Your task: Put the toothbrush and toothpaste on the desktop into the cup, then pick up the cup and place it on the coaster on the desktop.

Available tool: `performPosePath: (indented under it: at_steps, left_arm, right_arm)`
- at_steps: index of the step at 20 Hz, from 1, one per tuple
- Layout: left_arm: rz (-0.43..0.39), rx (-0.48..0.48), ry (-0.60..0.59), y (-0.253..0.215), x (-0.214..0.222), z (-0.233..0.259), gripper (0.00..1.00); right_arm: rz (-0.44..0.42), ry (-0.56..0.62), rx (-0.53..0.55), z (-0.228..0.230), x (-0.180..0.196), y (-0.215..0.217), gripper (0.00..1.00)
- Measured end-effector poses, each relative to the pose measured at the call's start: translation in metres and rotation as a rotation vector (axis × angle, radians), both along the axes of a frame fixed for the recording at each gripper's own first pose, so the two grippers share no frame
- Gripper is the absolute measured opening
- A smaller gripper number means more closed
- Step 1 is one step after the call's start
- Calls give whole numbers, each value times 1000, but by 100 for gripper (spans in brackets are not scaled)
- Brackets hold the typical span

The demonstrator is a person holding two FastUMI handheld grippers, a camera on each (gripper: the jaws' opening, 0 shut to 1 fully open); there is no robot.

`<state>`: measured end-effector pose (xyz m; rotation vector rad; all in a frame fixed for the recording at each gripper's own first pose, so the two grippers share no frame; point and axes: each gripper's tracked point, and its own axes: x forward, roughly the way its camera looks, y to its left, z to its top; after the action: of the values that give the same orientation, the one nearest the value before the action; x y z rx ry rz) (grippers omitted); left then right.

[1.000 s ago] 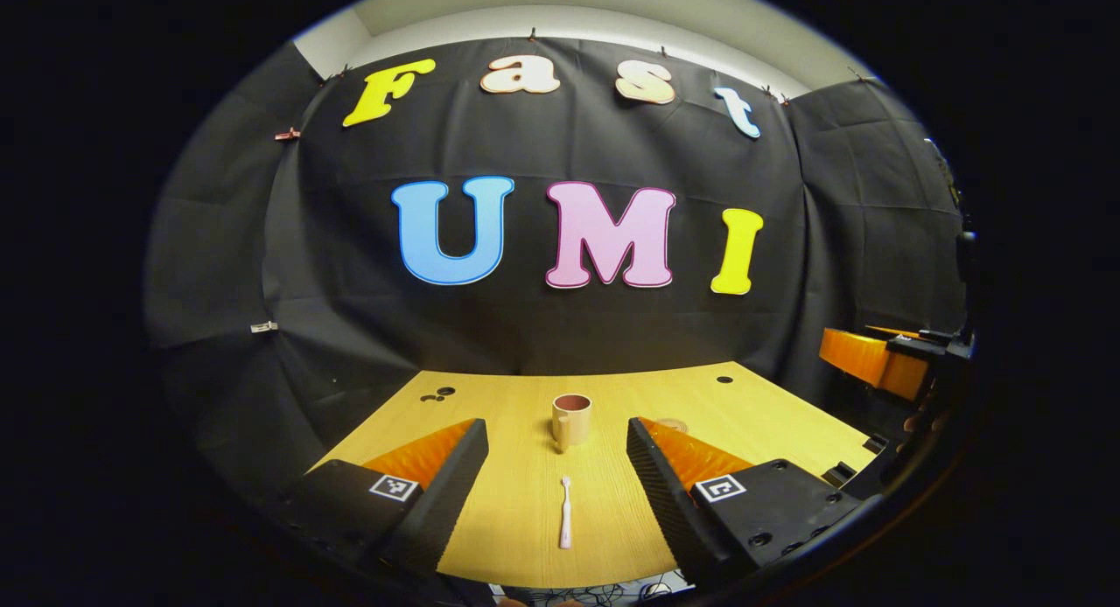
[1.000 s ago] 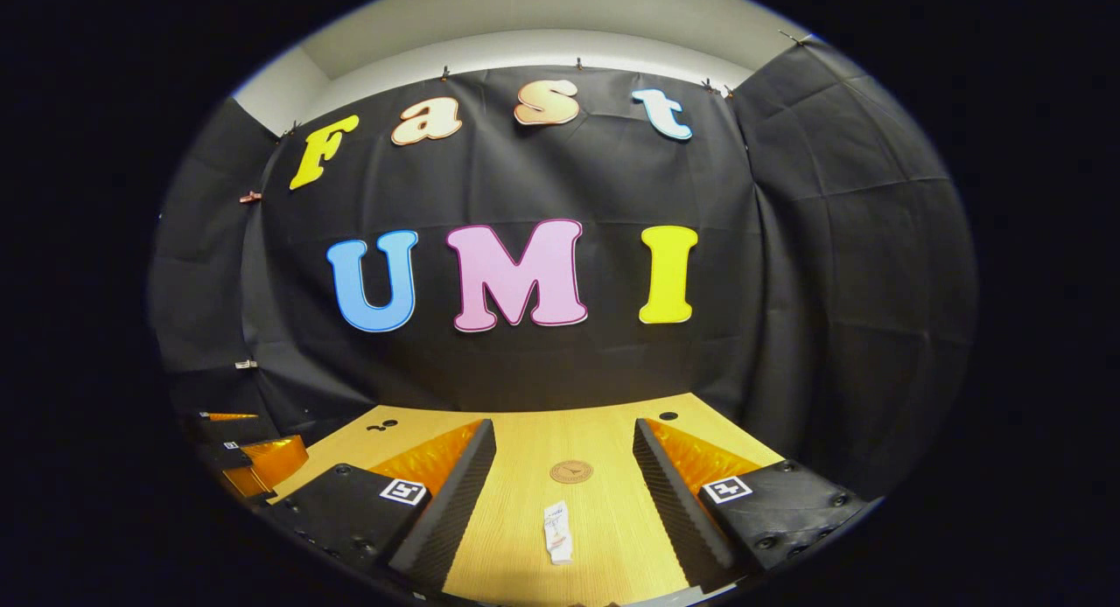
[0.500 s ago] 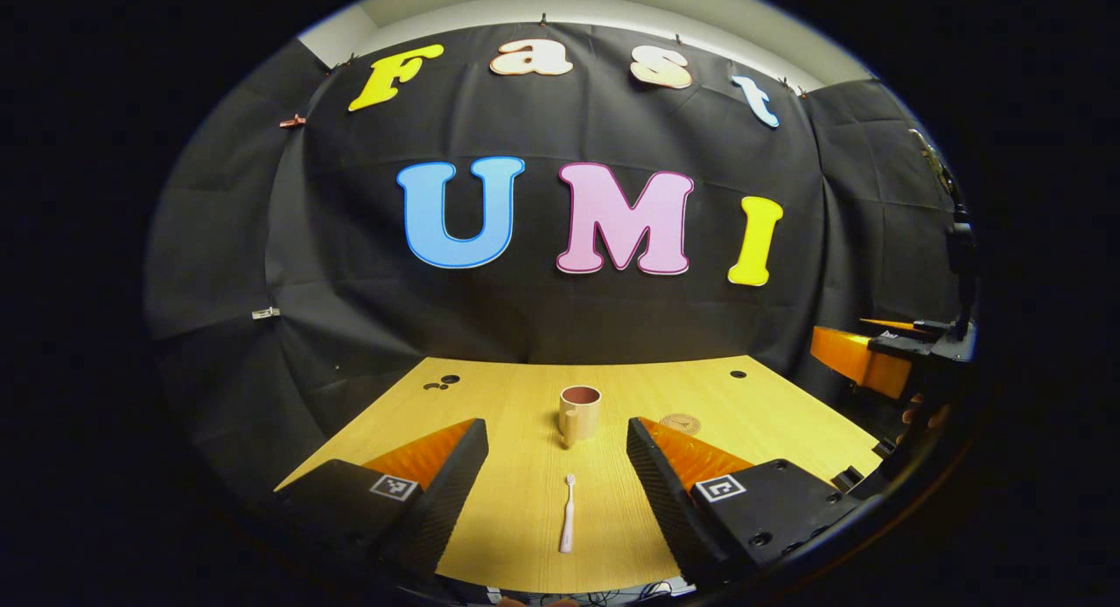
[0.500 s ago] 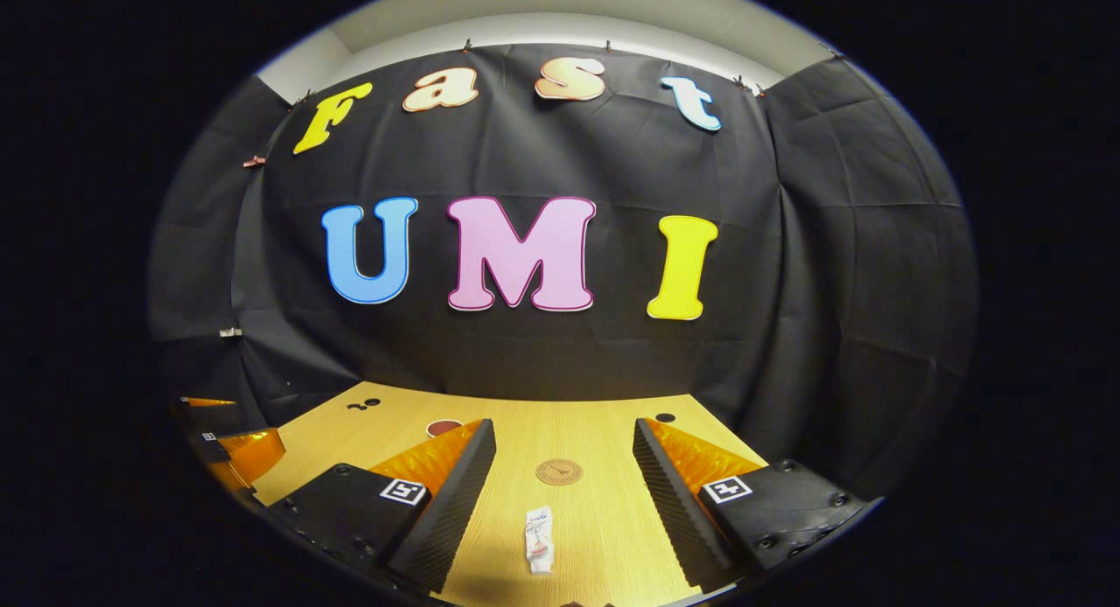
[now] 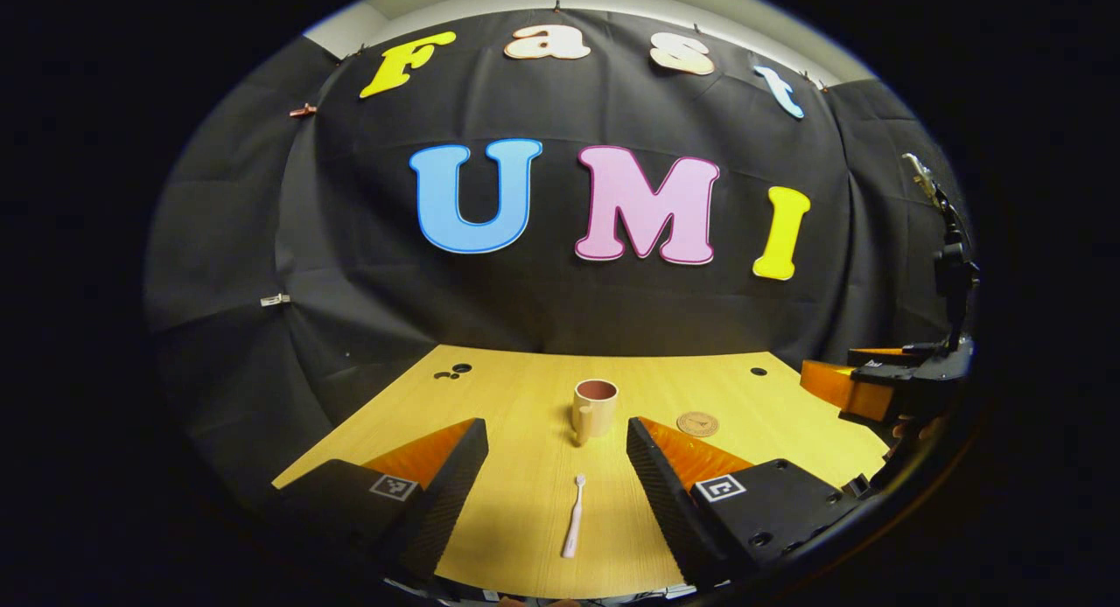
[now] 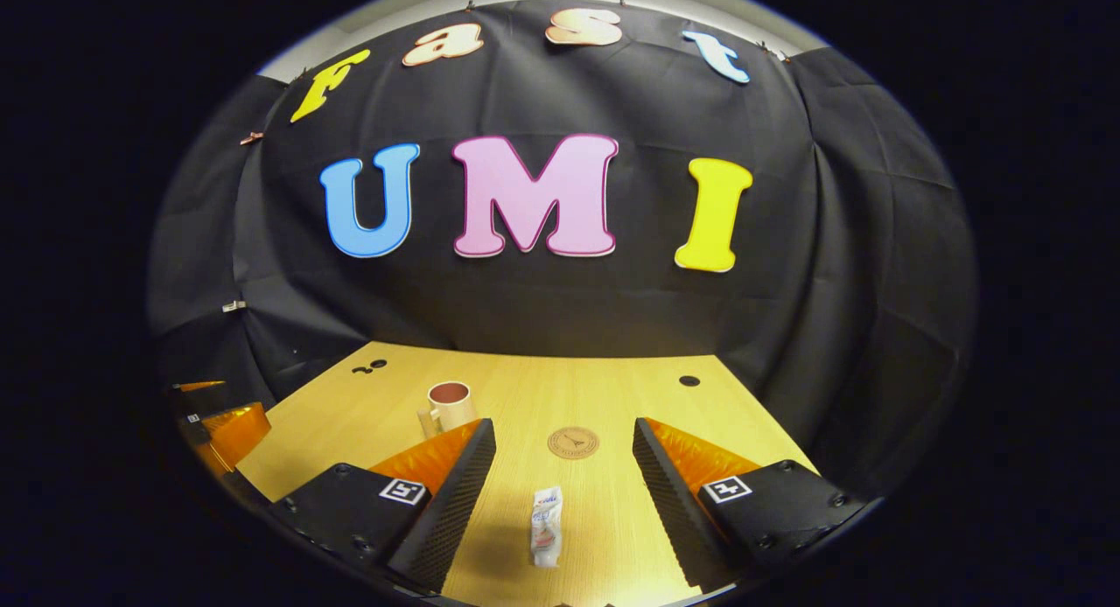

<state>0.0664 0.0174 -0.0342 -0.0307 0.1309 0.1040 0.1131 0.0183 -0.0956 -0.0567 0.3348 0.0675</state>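
Left gripper view: left hand-held gripper (image 5: 556, 467) fingers wide apart, empty. Toothbrush (image 5: 573, 529) lay flat on surface (image 5: 516, 397), lower centre, between fingers, long axis running along them toward cup (image 5: 594, 408) just above. Coaster (image 5: 697, 424) right of cup.

Right gripper view: right hand-held gripper (image 6: 564, 467) spread, empty. Toothpaste (image 6: 546, 538) lay bottom centre between fingers, lengthwise. Cup stood left-centre; likely left takes brush, right takes paste.

Left hand-held gripper (image 5: 556, 467) fingers wide apart, right hand-held gripper (image 6: 564, 471) likewise
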Motion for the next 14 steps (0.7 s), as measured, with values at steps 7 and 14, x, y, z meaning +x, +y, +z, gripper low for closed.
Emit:
performPosePath:
  at_steps: [7, 14]
  left_arm:
    - [103, -10, 56, 15, 1, -18, 99]
    - [172, -14, 129, 21, -5, -41, 99]
  right_arm:
    - [55, 165, -53, -61, 27, 4, 98]
    - [76, 341, -71, -136, 37, 6, 98]
